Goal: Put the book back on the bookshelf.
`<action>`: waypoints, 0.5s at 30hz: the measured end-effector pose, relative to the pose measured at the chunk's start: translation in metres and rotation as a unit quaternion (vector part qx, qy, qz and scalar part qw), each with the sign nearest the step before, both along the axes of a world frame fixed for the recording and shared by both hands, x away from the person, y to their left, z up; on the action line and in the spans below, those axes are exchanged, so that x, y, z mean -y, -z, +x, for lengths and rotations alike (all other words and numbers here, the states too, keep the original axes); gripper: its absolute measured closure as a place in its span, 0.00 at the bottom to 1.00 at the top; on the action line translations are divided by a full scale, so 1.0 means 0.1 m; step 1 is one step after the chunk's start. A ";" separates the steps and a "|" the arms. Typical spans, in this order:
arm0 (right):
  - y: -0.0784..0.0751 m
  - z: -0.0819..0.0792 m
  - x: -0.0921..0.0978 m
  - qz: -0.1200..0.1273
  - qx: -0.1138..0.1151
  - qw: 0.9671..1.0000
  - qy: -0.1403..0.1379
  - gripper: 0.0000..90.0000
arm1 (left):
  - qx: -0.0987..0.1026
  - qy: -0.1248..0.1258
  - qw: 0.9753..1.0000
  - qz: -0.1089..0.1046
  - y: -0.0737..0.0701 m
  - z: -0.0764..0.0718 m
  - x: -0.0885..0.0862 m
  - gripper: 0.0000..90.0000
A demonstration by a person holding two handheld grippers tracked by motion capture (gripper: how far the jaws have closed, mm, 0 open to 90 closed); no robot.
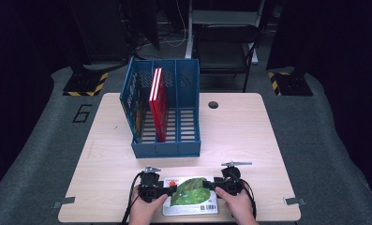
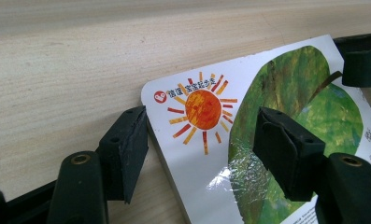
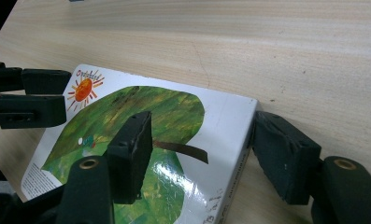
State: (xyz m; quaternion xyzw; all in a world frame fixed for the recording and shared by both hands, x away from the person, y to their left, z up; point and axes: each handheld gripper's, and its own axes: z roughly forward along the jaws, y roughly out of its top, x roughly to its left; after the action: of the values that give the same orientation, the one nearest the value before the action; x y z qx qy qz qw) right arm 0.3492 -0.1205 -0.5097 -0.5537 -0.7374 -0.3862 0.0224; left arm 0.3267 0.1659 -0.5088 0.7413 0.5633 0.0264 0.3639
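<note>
Glossy white board book with a green leaf and an orange sun on its cover (image 1: 191, 195) lies flat at the near edge of the pale wooden table (image 1: 104, 159), between the person's two hands. The left gripper (image 1: 170, 190) straddles the book's left corner: in the left gripper view its jaws stand apart, one pad on the table just outside the edge beside the sun, the other over the cover. The right gripper (image 1: 211, 185) straddles the right corner in the same way, jaws apart, one pad at the outer edge and one above the leaf; neither is clamped yet.

Well behind the book stands a blue slatted plastic file rack with three compartments (image 1: 167, 143), a red book (image 1: 158, 101) upright in its left compartment. The work in hand appears to be lifting the leaf book from both sides, probably toward that rack.

To do it well, each lower jaw should probably slide under the edge before closing, since the book lies tight against the table. Closing both sides together would likely keep it from skating on the smooth wood. A level, even lift should stop the slick cover from slipping out.
</note>
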 end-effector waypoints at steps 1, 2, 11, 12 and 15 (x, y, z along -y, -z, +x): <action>0.00 0.00 0.00 -0.001 0.000 1.000 0.001 0.42 | -0.001 0.001 1.000 0.002 0.00 0.00 0.00 0.40; 0.00 -0.01 0.00 -0.001 -0.001 1.000 0.003 0.42 | -0.004 0.002 1.000 0.000 0.00 0.01 0.00 0.40; -0.01 -0.04 -0.04 -0.015 0.005 1.000 0.015 0.41 | -0.003 -0.006 1.000 0.005 -0.01 0.03 0.01 0.44; -0.01 -0.04 -0.03 -0.012 0.004 1.000 0.015 0.41 | -0.002 -0.005 1.000 0.008 -0.01 0.03 0.00 0.45; -0.02 -0.04 -0.02 -0.005 -0.002 1.000 0.019 0.41 | -0.006 -0.008 1.000 0.008 -0.01 0.03 0.01 0.46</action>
State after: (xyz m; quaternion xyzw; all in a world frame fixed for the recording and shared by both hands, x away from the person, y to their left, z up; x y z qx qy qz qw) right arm 0.3450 -0.1187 -0.5080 -0.5682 -0.7289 -0.3817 0.0138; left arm 0.3301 0.1648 -0.5074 0.7398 0.5713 0.0290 0.3543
